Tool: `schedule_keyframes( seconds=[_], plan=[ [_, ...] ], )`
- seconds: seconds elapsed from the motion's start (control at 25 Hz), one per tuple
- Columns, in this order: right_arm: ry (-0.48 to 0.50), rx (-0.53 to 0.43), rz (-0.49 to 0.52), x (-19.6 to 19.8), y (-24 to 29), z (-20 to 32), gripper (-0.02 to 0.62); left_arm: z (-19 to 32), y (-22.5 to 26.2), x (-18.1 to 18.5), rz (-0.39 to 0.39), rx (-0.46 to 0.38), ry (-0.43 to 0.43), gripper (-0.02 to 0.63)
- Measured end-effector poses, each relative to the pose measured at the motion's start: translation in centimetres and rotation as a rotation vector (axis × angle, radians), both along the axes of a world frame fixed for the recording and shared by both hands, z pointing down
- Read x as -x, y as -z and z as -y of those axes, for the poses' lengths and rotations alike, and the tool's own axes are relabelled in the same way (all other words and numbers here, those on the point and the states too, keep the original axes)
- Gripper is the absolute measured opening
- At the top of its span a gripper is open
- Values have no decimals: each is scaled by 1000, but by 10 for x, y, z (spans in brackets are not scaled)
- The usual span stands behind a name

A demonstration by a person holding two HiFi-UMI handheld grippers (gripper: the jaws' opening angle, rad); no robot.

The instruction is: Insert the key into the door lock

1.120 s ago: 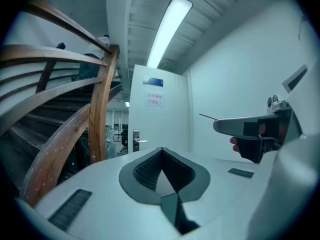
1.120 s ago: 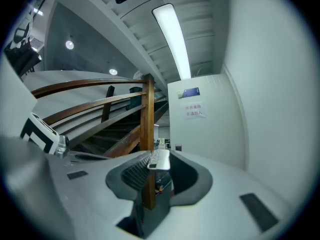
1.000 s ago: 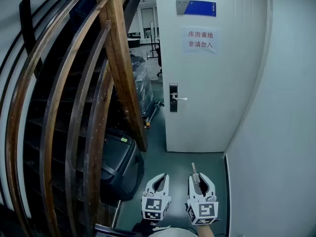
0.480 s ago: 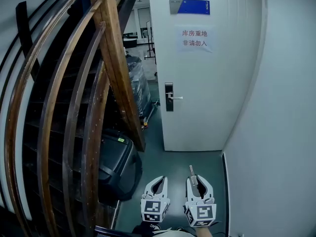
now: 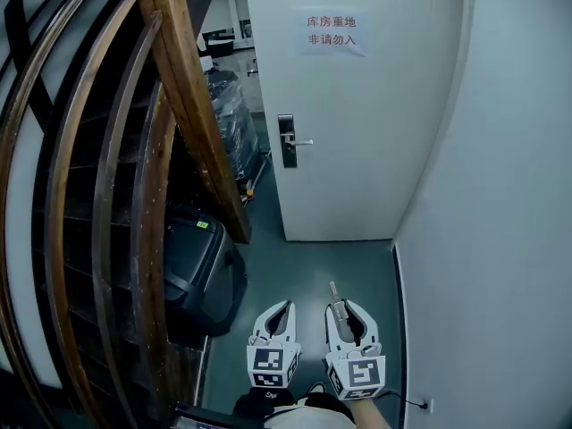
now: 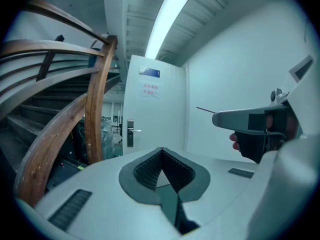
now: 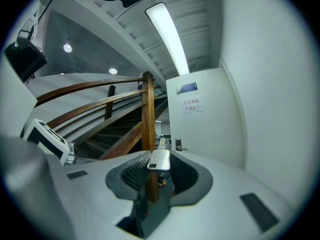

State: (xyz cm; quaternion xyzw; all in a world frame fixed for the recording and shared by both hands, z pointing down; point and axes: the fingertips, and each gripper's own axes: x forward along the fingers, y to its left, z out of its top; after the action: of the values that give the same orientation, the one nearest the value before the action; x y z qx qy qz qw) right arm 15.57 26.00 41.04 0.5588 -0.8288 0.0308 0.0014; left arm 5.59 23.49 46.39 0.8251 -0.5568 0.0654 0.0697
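The white door [image 5: 357, 132] stands ahead at the end of the narrow passage, with its dark lock plate and silver lever handle [image 5: 287, 141] on its left side. My right gripper [image 5: 342, 306] is shut on the key [image 5: 334, 290], whose thin blade sticks out forward toward the door. In the right gripper view the key's pale head [image 7: 160, 159] sits between the pads, and the lock [image 7: 178, 144] shows small and far beyond it. My left gripper [image 5: 278, 310] hangs beside it, shut on nothing. Its tips [image 6: 161, 149] meet, and the lock [image 6: 130, 133] is far ahead.
A curved wooden stair railing [image 5: 183, 96] fills the left side. A black case [image 5: 192, 271] sits on the floor under it. A plain white wall [image 5: 500, 195] closes the right. A wrapped pallet [image 5: 223, 96] stands past the door's left edge. The door carries a paper notice [image 5: 332, 32].
Both grippers have moved forward along the passage toward the door, side by side. The door and lock now sit higher and further left in the head view. The grip on the key is unchanged.
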Motion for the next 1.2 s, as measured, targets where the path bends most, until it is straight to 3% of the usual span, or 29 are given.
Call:
schedule_keyframes(
  seconds=[0.28,0.8,1.2],
  plan=[
    [6,44,12,10,-17,17,118,11,-15,16,21,39,17,5],
    [-65,10,-14,59,-2,121,118,123,-1,55,-22,-6,-71,5],
    [-105,65,-42,94,-22,171,118,171,-22,96,-38,47,-94,5]
  ],
)
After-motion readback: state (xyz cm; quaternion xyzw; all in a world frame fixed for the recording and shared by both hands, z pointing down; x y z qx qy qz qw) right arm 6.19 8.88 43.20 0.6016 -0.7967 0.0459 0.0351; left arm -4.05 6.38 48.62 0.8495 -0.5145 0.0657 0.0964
